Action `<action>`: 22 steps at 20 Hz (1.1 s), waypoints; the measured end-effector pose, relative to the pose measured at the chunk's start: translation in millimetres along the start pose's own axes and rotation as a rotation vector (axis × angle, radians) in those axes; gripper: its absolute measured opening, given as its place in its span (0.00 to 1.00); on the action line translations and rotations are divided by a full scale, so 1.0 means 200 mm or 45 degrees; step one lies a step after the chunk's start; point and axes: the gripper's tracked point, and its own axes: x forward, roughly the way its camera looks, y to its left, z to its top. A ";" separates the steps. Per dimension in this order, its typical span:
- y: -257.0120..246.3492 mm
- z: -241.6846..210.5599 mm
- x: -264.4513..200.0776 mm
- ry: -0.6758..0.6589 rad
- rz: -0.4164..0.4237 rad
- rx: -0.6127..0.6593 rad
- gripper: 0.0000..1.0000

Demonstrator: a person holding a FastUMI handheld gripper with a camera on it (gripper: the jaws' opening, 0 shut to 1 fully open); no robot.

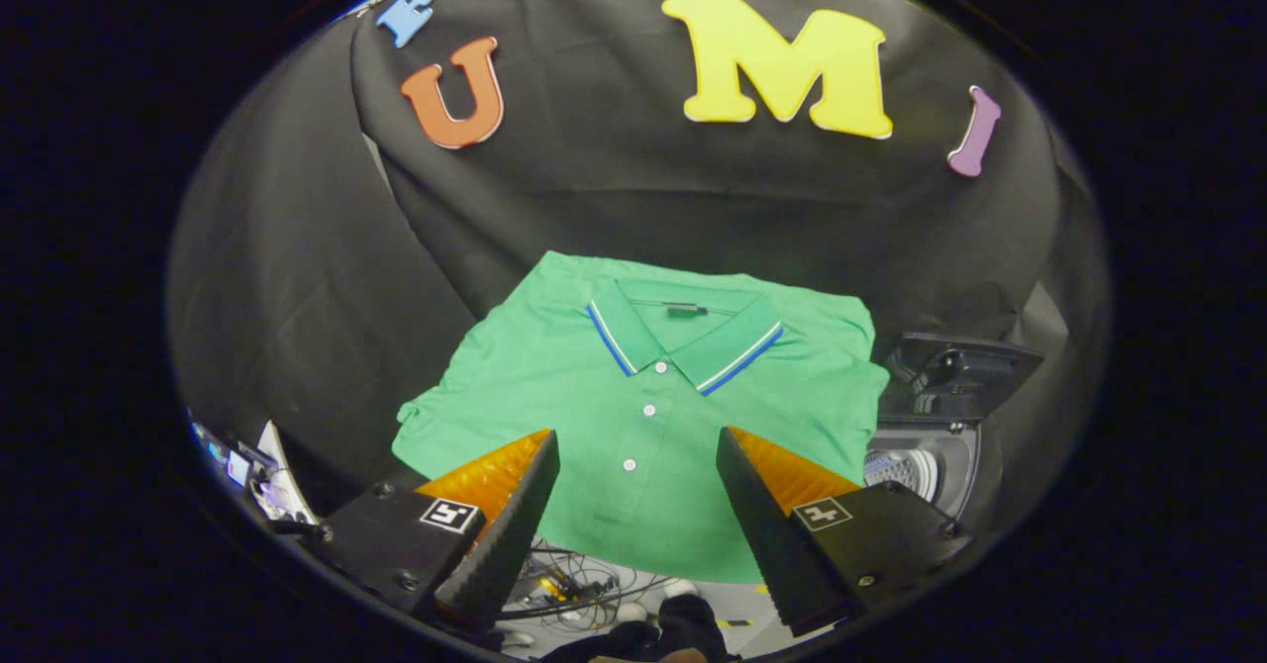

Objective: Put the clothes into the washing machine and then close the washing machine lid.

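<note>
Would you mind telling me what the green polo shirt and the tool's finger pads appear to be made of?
The green polo shirt looks like matte knit fabric: soft folds, white buttons, striped collar. The open tool hovers apart over its hem; the black finger pads seem ribbed rubber, backed by glossy orange plastic, probably.

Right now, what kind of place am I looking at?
Probably a staged laundry booth, not a real home. A green polo shirt lies flat on a black-draped surface, a small washing machine stands beside it with its lid up, and the open tool hovers over the shirt's hem.
</note>
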 end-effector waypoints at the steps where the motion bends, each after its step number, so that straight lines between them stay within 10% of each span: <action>1: -0.01 0.01 0.03 0.046 -0.007 0.010 1.00; 22: 0.01 -0.08 0.38 0.637 -0.222 0.024 0.98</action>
